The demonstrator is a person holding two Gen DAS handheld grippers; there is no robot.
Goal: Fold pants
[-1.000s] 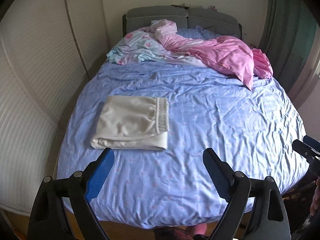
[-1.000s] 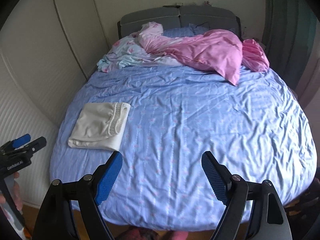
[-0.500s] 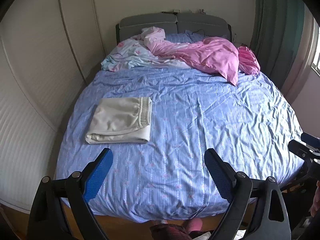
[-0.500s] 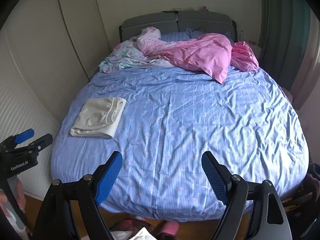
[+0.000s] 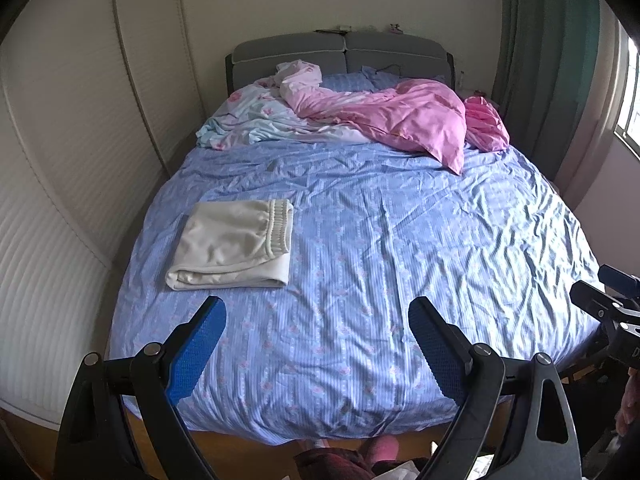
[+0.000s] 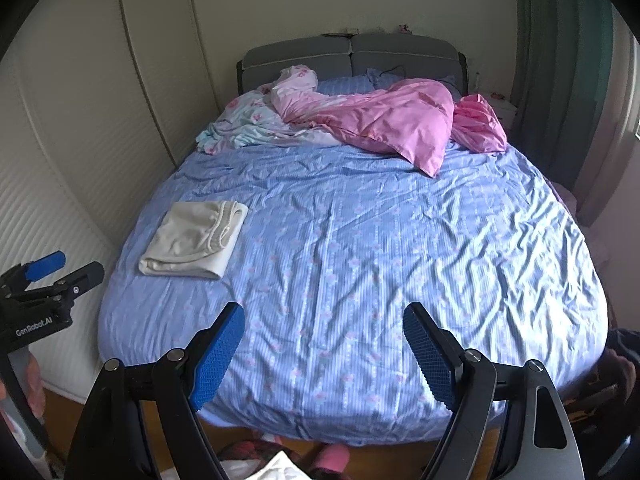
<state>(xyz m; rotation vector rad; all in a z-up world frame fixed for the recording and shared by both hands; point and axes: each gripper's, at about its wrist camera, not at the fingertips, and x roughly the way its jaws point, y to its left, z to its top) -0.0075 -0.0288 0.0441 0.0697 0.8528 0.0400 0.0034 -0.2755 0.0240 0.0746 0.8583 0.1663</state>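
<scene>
Bedroom, bed [image 5: 360,280] under wrinkled blue sheet. Folded cream pants [image 5: 234,246] lie flat on its left side, near edge. Left tongs [image 5: 316,322] and right tongs [image 6: 324,328] both wide open, empty, above foot of bed.

Soft daylight, fisheye bend, dark corners.

Through my left claw's camera, daylight enters from the window [image 5: 628,92] at 3 o'clock, overexposed to white, and puts a sheen on the creases of the blue sheet [image 5: 400,260] on that side; toward 9 o'clock the bed dims. Both lenses bow the wall panels [image 6: 80,140] into curves, and black vignette fills the corners at 11 and 1 o'clock. Focus is fair at centre and softer at the rims. Shadows are faint, without hard edges.
</scene>
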